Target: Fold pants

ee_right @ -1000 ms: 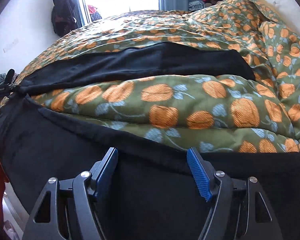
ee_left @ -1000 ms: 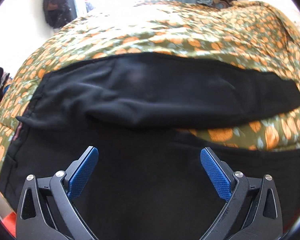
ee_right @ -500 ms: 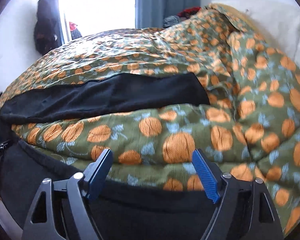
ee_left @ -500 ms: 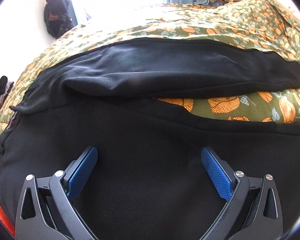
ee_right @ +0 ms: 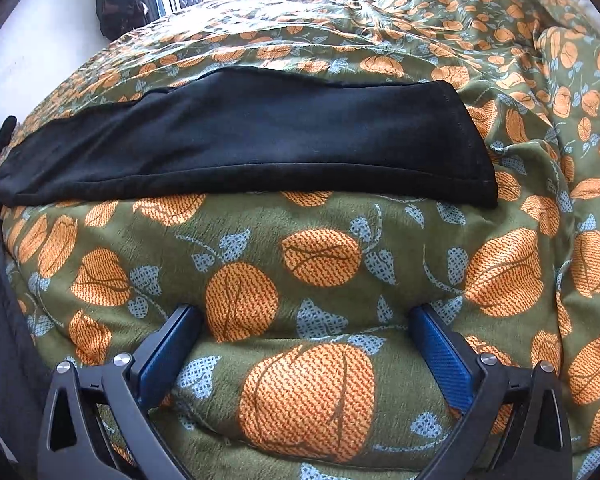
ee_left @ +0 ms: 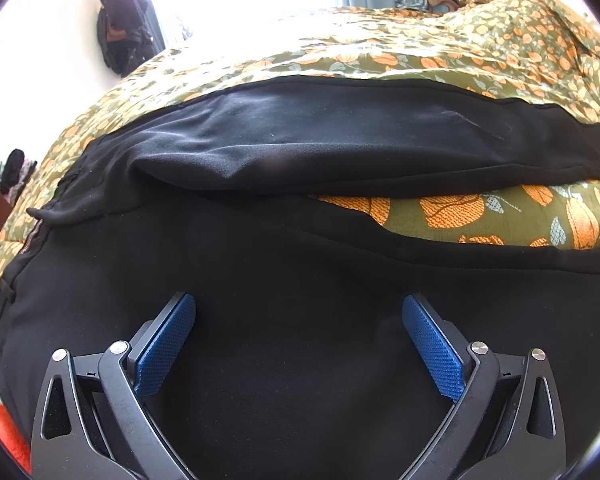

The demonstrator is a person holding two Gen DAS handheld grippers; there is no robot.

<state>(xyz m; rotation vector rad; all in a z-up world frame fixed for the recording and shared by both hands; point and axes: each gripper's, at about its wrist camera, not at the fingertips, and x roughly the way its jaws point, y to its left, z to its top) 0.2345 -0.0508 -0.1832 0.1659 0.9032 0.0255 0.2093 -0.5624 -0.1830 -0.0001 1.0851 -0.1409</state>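
**Black pants spread on the floral quilt, both grippers wide**

Black fabric fills most of what we see from the left wrist: the pants (ee_left: 300,264) lie spread across a green quilt (ee_left: 480,216) printed with orange flowers and pale blue leaves. One leg stretches along the far side, the other nearer us, with a wedge of quilt showing between them toward the right. Our left gripper (ee_left: 300,312) hangs over the near dark cloth, its blue pads (ee_left: 164,352) set wide apart and clamping nothing.

From the right wrist we see the far leg of the pants (ee_right: 260,140) lying flat, its hemmed end toward the right. Our right gripper (ee_right: 304,320) sits over bare quilt (ee_right: 320,260); its jaws have just been opening and now stand wide, with only a puff of quilt between the pads (ee_right: 444,360), not pinched. A dark bag (ee_right: 120,0) hangs by the bright window.
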